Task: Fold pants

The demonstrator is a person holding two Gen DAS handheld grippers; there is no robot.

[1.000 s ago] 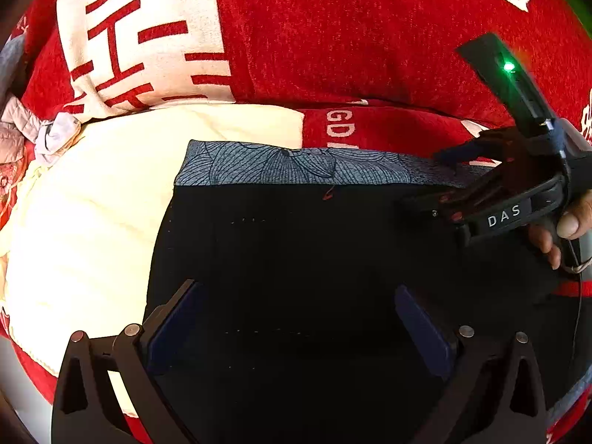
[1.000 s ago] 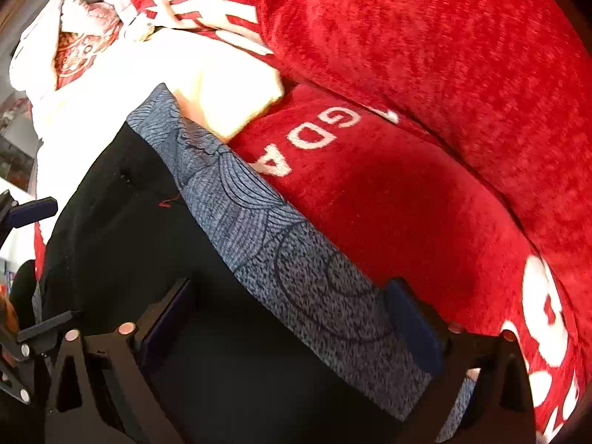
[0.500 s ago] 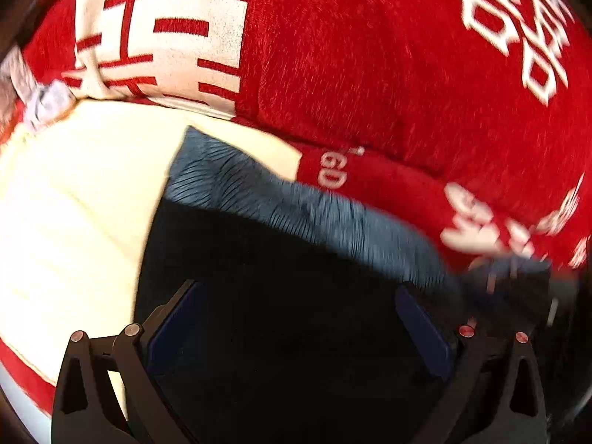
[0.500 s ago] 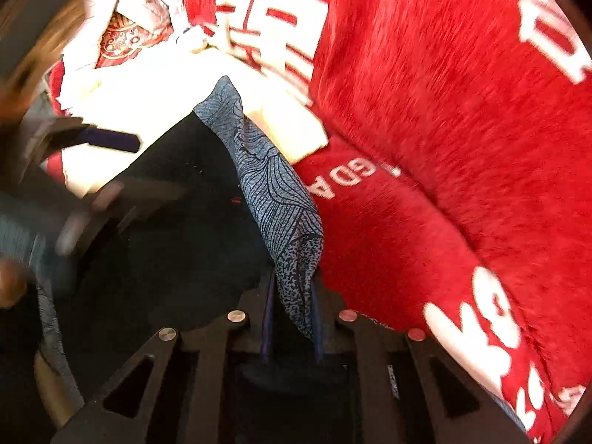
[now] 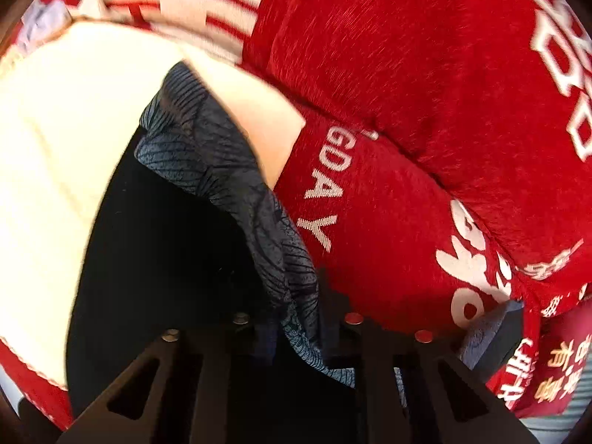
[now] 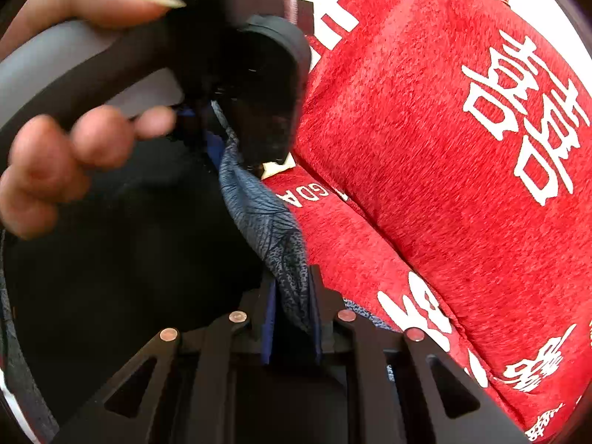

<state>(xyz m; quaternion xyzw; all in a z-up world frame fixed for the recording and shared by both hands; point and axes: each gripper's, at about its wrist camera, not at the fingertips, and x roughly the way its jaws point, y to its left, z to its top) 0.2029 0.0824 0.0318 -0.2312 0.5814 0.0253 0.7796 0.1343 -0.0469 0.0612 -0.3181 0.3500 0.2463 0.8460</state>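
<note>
Two grippers clamp one pair of pants (image 5: 159,259): left gripper (image 5: 296,318); right gripper (image 6: 292,307)

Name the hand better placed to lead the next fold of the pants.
Neither clearly: left tongs and right tongs are both shut on the patterned waistband of the black pants. Probably move both together.

Both hand-held grippers clamped on the waistband

The left hand-held gripper (image 5: 296,318) pointed steeply down, its jaws just closed onto the patterned waistband (image 5: 222,170). The right hand-held gripper (image 6: 292,310) pinched the same band, and the person's left hand (image 6: 66,148) wrapped a grey handle close ahead of it.
</note>
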